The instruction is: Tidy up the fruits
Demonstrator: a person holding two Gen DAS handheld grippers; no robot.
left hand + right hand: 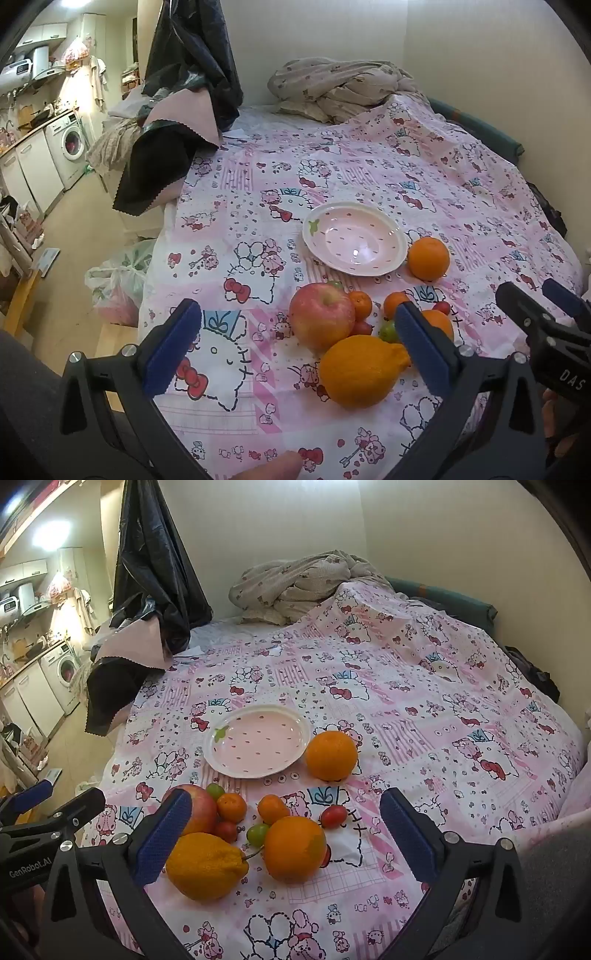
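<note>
Two smooth round oranges (331, 755) beside glossy scalloped plate (299, 716)

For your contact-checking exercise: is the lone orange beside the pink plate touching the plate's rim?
Apart. In the right wrist view a strip of patterned cloth shows between the orange and the plate rim.

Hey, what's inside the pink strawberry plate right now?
Nothing: the pink strawberry plate holds no fruit, only its printed seed marks and green leaf. The nearest orange sits on the sheet beside its rim. What lies under the plate is covered.
</note>
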